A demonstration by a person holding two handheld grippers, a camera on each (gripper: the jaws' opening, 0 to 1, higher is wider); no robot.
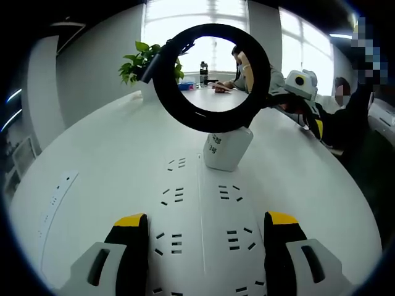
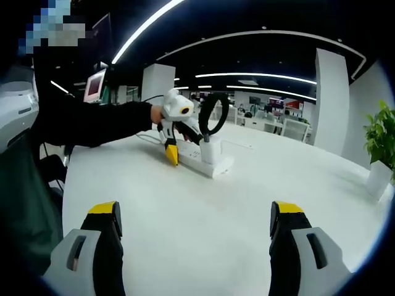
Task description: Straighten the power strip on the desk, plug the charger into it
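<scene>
Left gripper view: boxy white charger [image 1: 227,150] on flat power strip [image 1: 200,209].

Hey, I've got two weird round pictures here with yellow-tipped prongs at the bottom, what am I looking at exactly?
Those prongs are the jaws of two hand-held grippers; a person holds one in each hand, and a fisheye camera rides on each.

The left gripper view looks down along its open jaws, which stand on either side of a white power strip on a white desk. A white charger is plugged into the strip, its black cable coiled in a loop above it.

The right gripper view looks across the desk from farther off. Its own jaws are open and empty. It shows the left gripper at the strip, held by the person's hand in a dark sleeve. A potted plant stands at the desk's far end.
</scene>
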